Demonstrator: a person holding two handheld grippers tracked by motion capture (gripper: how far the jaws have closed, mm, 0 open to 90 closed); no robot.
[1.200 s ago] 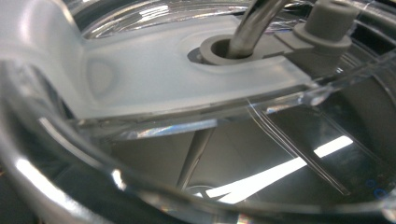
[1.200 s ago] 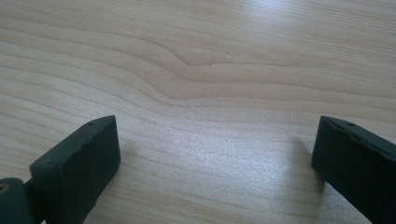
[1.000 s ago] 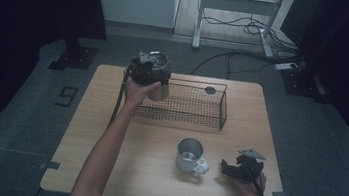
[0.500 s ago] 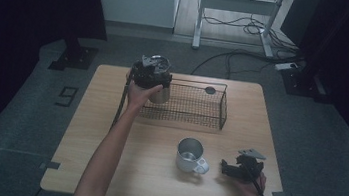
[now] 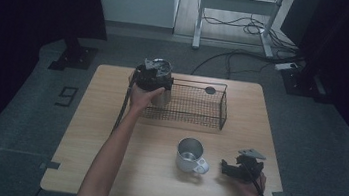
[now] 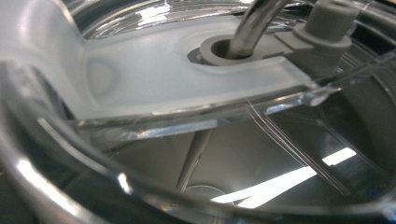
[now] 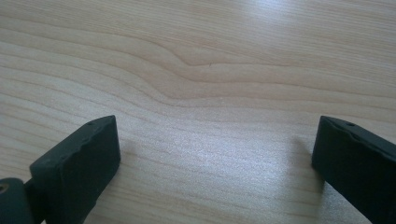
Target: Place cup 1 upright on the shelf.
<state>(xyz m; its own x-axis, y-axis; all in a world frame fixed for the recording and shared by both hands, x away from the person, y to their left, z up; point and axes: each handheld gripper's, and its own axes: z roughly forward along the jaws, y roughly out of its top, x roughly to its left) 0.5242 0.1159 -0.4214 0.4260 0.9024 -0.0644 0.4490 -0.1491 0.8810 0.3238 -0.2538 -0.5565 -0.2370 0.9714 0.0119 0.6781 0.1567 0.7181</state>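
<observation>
The left gripper (image 5: pixel 154 78) clamps a steel tumbler (image 5: pixel 159 92) with a clear lid (image 6: pixel 187 88) and metal straw (image 6: pixel 250 25) at the wire basket's (image 5: pixel 201 106) left end. The right gripper (image 7: pixel 212 163) gapes wide.

One wire basket (image 5: pixel 196 108), two steel cups (image 5: pixel 189 155), two tools (image 5: pixel 226 169).

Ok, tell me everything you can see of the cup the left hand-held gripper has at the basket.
The steel cup stands upright at the left end of the wire basket, held by the left hand-held gripper. It has a clear plastic lid with a frosted slider and a grey grommet holding a metal straw. The inside looks empty.
</observation>
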